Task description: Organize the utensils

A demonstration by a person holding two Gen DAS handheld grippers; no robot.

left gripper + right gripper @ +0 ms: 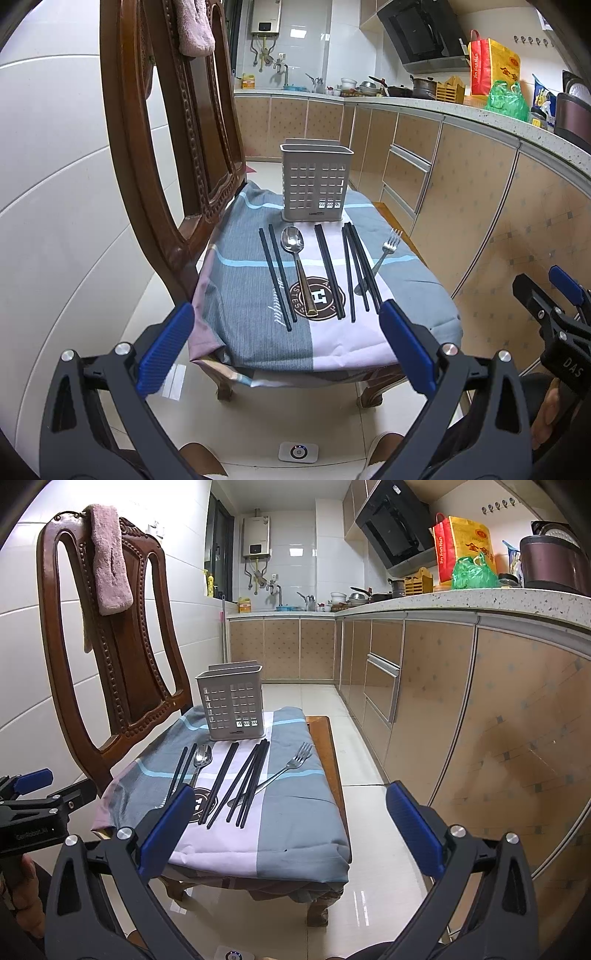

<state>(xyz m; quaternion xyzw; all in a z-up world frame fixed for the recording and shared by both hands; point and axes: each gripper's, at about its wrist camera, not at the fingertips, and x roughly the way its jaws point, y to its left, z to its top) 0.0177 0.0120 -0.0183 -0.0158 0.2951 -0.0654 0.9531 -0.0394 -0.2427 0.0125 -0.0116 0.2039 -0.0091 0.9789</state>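
A: On the chair seat, over that patchwork cloth [258, 343], everything's laid out in a row: spoon [295, 254], fork [384, 254], black chopsticks [328, 273]. Grey slotted holder [314, 181] stands upright at the far edge, just behind them.

B: Why the row?

A: My guess, so each piece can be picked singly. Handles point toward us, bowl and tines toward the holder. The two leftmost chopsticks [277, 273] lie parallel and apart from the rest. The right bunch [360, 269] is fanned and crossing, and the fork handle runs under or against it; can't tell which.

B: Grippers?

A: Left gripper [286, 339] jaws wide apart, nothing in them, hanging short of the near seat edge. Right gripper [290, 823] same, spread and empty, off to the right. Neither touches anything. Task not started, I'd say; nothing visible in the holder.

B: Sure it's empty?

A: No. Only the front wall and rim show, the inside is out of sight. There seems to be a second compartment behind; unclear.

B: Anything else cut off?

A: From the right wrist view, the gripper's left finger [166, 830] covers the spoon handle and the near chopstick ends. Exact chopstick count in the bunch is hard to call. Counter clutter behind is irrelevant.
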